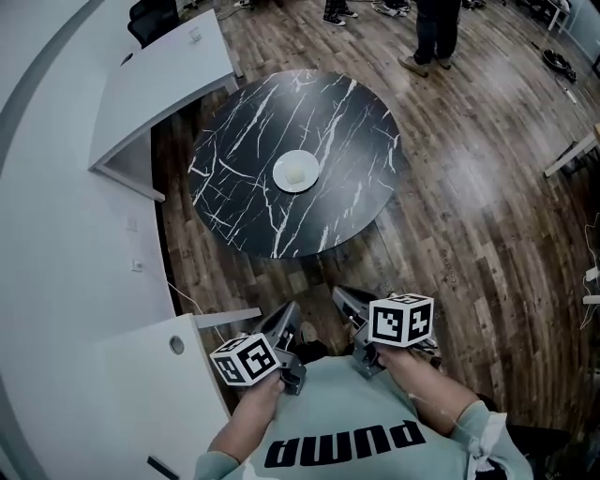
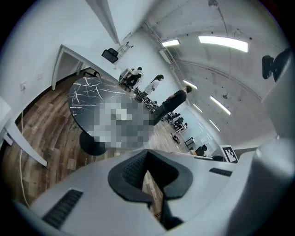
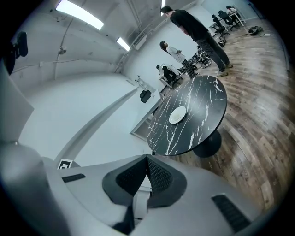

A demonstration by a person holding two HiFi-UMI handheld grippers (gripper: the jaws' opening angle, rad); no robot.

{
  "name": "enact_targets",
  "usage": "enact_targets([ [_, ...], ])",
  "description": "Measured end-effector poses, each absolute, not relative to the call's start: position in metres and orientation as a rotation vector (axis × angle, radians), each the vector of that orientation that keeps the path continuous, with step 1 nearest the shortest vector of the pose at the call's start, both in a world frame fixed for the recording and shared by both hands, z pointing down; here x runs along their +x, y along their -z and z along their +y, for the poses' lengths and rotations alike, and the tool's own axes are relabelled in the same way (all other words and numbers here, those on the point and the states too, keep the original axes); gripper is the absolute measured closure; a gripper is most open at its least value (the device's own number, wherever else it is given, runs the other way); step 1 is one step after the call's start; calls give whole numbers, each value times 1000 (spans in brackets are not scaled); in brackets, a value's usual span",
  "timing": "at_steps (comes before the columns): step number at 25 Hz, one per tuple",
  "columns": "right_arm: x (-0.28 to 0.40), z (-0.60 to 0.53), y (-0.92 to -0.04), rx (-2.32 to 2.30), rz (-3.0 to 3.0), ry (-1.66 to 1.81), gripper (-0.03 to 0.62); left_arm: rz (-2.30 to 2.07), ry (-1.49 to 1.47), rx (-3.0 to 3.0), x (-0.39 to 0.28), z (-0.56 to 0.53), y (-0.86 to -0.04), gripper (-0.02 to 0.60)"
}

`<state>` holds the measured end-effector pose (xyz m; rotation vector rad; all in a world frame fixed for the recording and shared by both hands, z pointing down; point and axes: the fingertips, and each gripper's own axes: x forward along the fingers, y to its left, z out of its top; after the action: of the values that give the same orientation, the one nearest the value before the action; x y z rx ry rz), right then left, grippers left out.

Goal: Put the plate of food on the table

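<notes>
Plate (image 1: 296, 172) with a pale lump of food sits near the middle of the round black marble table (image 1: 234, 187), well apart from both tools. Left hand-held gripper (image 1: 289, 314) and right hand-held gripper (image 1: 341, 298) are held close to the person's chest, side by side over the wooden floor (image 1: 469, 197), pointing toward the table. Each has its jaws drawn together with nothing between them. From the right one, the plate (image 3: 177, 115) shows ahead on the tabletop. A person (image 1: 437, 28) stands beyond the table.
</notes>
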<state>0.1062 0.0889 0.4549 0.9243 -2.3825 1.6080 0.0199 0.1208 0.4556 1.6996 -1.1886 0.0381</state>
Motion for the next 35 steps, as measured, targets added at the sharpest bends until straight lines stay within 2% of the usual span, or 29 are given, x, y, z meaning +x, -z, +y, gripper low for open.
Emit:
enact_targets([
  [7, 107, 115, -439, 990, -2399, -1588, 585, -1169, -50, 1784, 19, 142, -438, 575],
  [16, 54, 193, -447, 1052, -2294, -1651, 585, -1088, -12, 1794, -35, 205, -443, 575],
  [25, 22, 240, -457, 1044, -2241, -1673, 585, -1038, -27, 1800, -62, 240, -461, 575],
  [35, 39, 231, -434, 1004, -2322, -1647, 585, -1072, 21, 1769, -49, 231, -443, 575],
])
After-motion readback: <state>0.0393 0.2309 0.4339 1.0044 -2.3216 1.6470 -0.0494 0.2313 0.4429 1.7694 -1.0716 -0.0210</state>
